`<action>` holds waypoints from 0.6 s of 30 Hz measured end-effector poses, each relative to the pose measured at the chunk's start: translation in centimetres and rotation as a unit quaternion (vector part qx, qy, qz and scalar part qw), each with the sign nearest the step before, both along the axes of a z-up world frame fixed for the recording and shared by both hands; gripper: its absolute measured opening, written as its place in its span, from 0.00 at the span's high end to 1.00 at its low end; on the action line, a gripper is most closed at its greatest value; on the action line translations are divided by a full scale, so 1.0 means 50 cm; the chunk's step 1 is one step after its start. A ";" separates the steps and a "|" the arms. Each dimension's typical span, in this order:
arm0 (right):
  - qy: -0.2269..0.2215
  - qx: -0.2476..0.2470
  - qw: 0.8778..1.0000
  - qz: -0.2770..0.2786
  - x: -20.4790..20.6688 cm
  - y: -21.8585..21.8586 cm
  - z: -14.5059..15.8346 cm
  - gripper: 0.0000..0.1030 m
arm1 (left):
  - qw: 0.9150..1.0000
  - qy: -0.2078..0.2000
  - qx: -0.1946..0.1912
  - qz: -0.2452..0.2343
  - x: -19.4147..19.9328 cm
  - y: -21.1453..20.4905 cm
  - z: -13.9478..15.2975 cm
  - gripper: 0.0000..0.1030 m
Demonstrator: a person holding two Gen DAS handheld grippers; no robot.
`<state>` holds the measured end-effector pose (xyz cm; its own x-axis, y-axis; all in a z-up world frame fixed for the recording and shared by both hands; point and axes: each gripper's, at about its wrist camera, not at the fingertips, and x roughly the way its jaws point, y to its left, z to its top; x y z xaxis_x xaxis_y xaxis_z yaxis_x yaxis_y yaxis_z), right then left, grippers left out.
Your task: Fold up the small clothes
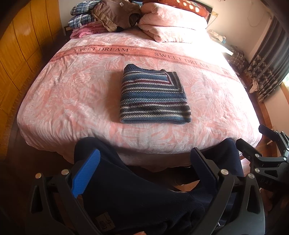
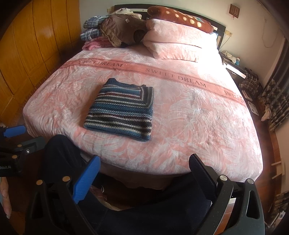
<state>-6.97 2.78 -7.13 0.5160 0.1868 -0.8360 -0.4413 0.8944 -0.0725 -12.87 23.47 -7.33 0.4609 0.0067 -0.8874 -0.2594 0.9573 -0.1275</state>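
Left hand-held gripper (image 1: 144,173) is hanging low off the foot of the bed, jaws spread wide, nothing clamped between them. One finger is carrying a blue pad (image 1: 86,173), the other is all black. Dark navy fabric (image 1: 137,195) is lying below and behind the open fingers; looks like the person's legs, cannot tell for sure.

Right hand-held gripper (image 2: 144,177) is sitting in the same posture just beside the left one: jaws wide apart, gripping nothing, same dark fabric under it. Each unit is showing at the edge of the other's view. A bit of the person's hand (image 2: 5,197) is showing at the left edge of the right wrist view.

Further out, the bed (image 1: 63,101) is wearing a pink leaf-print cover with a "SWEET DREAM" band (image 1: 101,50) running across it.

The striped knit sweater (image 1: 153,95) is lying folded into a neat rectangle on the cover, roughly mid-bed, between the foot edge and the text band, well apart from both grippers. Blue, white and maroon stripes, ribbed navy edge facing the headboard.

At the far end, folded pink bedding (image 1: 171,25) is sitting stacked with a brown spotted pillow (image 2: 180,18) on top. Beside it a brown jacket (image 1: 117,14) is lying over plaid and pink clothes (image 1: 83,21). Wooden wardrobe (image 1: 21,36) is standing along the left side, curtains (image 1: 267,59) on the right.
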 end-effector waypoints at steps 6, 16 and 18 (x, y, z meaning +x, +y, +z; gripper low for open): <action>0.007 0.002 1.000 0.003 0.009 0.004 -0.004 0.04 | 1.000 0.002 0.003 0.002 0.002 0.001 0.000 0.04; 0.007 0.003 1.000 0.004 0.014 0.010 -0.002 0.04 | 1.000 0.005 0.009 0.001 0.007 0.003 -0.001 0.04; 0.006 0.004 1.000 0.004 0.016 0.010 -0.002 0.04 | 1.000 0.006 0.009 -0.001 0.010 0.004 -0.002 0.04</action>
<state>-6.19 3.30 -7.20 0.5044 0.1968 -0.8408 -0.4492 0.8914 -0.0609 -12.37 23.68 -7.43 0.4495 0.0215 -0.8930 -0.2594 0.9598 -0.1074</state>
